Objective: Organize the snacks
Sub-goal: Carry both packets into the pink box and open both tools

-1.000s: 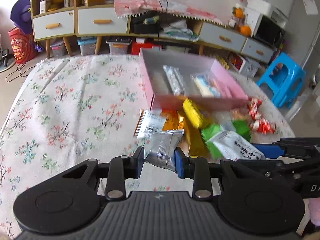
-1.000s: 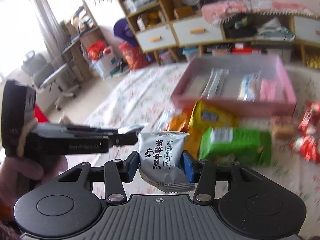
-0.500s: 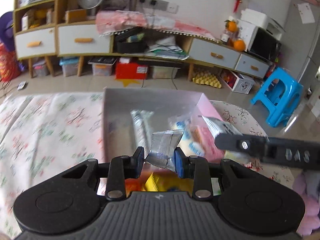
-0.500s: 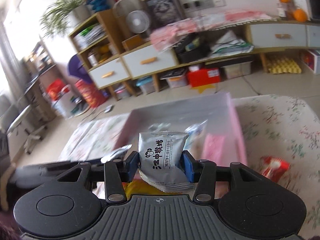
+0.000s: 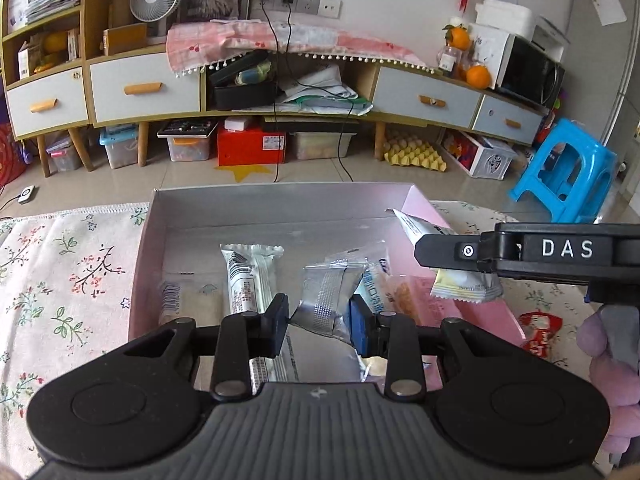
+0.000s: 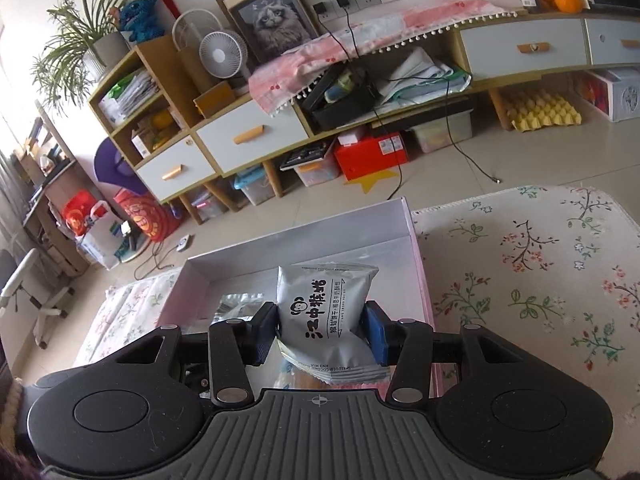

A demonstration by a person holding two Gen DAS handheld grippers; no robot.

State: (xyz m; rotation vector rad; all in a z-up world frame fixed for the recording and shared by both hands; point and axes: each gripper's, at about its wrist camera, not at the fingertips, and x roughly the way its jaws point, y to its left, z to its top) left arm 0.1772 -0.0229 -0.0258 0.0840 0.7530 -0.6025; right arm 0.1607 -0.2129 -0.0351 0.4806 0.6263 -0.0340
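My left gripper (image 5: pixel 319 325) is shut on a silver snack packet (image 5: pixel 329 298) and holds it over the pink box (image 5: pixel 256 208). Several wrapped snacks lie in the box, among them a long silver bar (image 5: pixel 248 276). My right gripper (image 6: pixel 321 332) is shut on a grey snack packet (image 6: pixel 324 312) with black Chinese print, above the same box (image 6: pixel 400 232). In the left wrist view the right gripper (image 5: pixel 456 250) reaches in from the right over the box's right wall, its grey packet (image 5: pixel 464 288) hanging under it.
The box stands on a floral tablecloth (image 5: pixel 60 272), also seen in the right wrist view (image 6: pixel 540 272). A red snack (image 5: pixel 540 328) lies right of the box. Beyond the table are a low cabinet (image 5: pixel 280 92) and a blue stool (image 5: pixel 568 168).
Both grippers moved forward from the snack pile to above the pink box, each still holding its packet. The right gripper has come in over the box's right side.
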